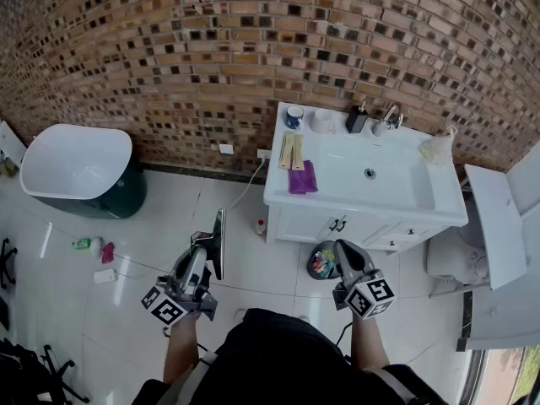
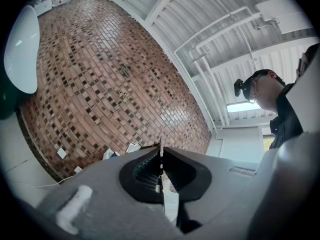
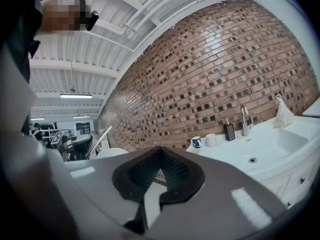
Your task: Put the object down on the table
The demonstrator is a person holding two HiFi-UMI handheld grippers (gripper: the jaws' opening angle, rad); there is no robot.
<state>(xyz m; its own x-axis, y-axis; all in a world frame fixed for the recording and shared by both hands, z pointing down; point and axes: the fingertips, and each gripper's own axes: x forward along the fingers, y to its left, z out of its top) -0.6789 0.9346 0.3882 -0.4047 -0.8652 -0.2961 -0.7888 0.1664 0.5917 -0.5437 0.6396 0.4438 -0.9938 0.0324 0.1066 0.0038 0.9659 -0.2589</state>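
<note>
My left gripper [image 1: 202, 243] is shut on a thin flat dark panel [image 1: 218, 243], which stands on edge above the white floor tiles. In the left gripper view the panel's pale edge [image 2: 160, 160] runs straight up between the closed jaws of the left gripper [image 2: 160, 156]. My right gripper [image 1: 344, 248] hangs beside it, jaws shut with nothing between them, and its tips meet in the right gripper [image 3: 160, 151] view. The white vanity top [image 1: 337, 194] with its sink lies ahead of both, a little to the right.
On the vanity stand a blue cup [image 1: 294, 116], a white cup [image 1: 323, 121], a soap dispenser [image 1: 356, 120], a tap [image 1: 390, 115] and a purple cloth [image 1: 302, 177]. A bin [image 1: 321, 262] sits at its foot. A white bathtub [image 1: 76, 162] is far left, and a brick wall is behind.
</note>
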